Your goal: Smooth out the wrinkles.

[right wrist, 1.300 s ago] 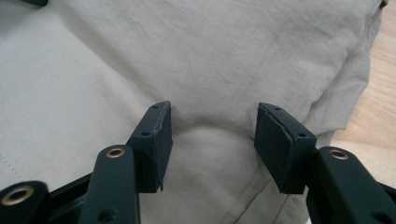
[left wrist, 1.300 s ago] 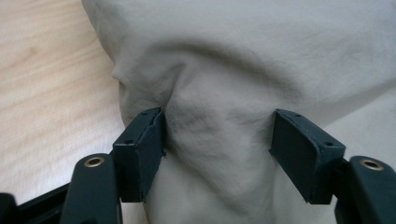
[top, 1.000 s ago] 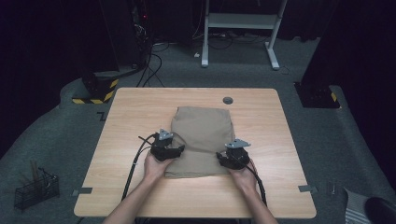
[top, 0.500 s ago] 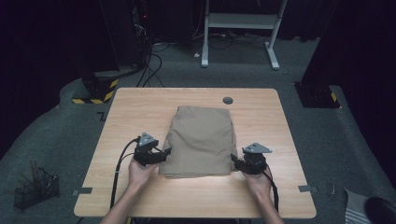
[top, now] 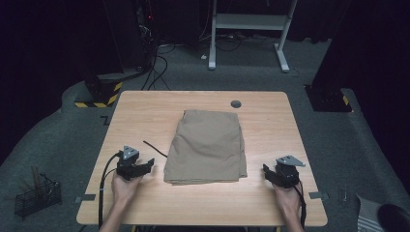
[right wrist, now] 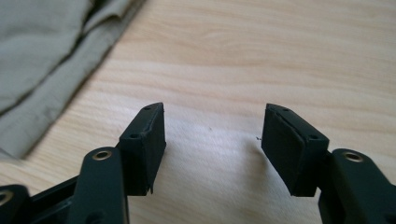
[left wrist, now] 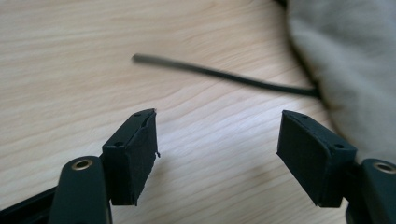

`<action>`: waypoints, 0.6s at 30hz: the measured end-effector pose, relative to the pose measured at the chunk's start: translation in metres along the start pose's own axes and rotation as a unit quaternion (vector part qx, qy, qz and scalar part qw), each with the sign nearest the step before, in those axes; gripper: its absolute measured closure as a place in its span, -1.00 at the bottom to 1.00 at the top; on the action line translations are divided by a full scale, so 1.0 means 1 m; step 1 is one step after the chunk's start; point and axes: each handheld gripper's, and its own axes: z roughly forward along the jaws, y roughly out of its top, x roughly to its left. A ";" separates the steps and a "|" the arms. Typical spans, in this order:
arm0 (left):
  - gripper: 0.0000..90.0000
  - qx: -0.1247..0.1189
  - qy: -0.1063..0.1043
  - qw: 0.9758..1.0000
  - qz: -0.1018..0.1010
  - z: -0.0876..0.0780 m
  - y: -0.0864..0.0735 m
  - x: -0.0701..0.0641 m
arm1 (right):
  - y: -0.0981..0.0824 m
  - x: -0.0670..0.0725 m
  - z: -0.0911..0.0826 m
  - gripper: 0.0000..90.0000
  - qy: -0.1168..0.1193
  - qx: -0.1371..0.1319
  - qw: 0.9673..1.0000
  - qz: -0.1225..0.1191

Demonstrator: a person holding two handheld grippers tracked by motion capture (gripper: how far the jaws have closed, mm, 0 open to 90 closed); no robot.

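A folded khaki cloth (top: 208, 145) lies in the middle of the frame in the high view, squared to the wooden tabletop (top: 145, 111). Its near edge runs straight across, with stacked layers showing at the fold. Its far edge stops just short of a small round grey cap (top: 236, 104) set into the wood.

The left tool (top: 147, 166) sits at lower left of that view, just beside the cloth's near left corner but apart from it, with bare wood between. In the left gripper view its jaws stand released and wide, nothing between them, and the cloth's rounded edge (left wrist: 345, 70) fills the upper right. A thin black cord (left wrist: 224, 74) runs from under that edge out across the wood toward the upper left.

The right tool (top: 266, 170) sits at lower right of the high view, near the cloth's near right corner and clear of it. Its jaws have just been opening and now gape with only bare wood between them. In the right gripper view the cloth's layered edge (right wrist: 51, 70) slants across the upper left.

Open wood remains along both side margins and in a strip along the near edge where the hands rest.
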 end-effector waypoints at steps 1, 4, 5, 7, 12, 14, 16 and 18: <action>-0.36 0.002 0.001 1.000 -0.003 0.000 -0.003 0.002 | 0.000 -0.001 -0.001 -0.12 0.000 -0.001 1.000 0.003; -0.36 0.011 0.007 1.000 -0.004 0.001 -0.006 0.005 | 0.000 -0.003 0.001 -0.16 -0.001 0.011 1.000 0.005; -0.37 0.007 0.009 1.000 -0.004 0.000 -0.006 0.005 | 0.000 -0.003 0.001 -0.18 -0.003 0.015 1.000 0.005; -0.37 0.009 0.009 1.000 -0.007 0.001 -0.006 0.005 | 0.000 -0.005 0.002 -0.24 -0.001 0.016 1.000 0.010; -0.43 0.019 0.024 1.000 0.004 0.003 -0.005 0.002 | -0.001 -0.007 0.001 -0.30 -0.004 0.018 1.000 0.016; -0.48 0.020 0.027 0.999 -0.002 0.003 -0.005 0.003 | -0.001 -0.007 0.002 -0.32 -0.006 0.019 1.000 0.019; -0.48 0.021 0.028 0.999 -0.001 0.003 -0.005 0.002 | -0.001 -0.007 0.002 -0.32 -0.006 0.019 1.000 0.019; -0.48 0.022 0.028 0.999 0.000 0.003 -0.005 0.003 | -0.001 -0.007 0.001 -0.32 -0.006 0.019 1.000 0.019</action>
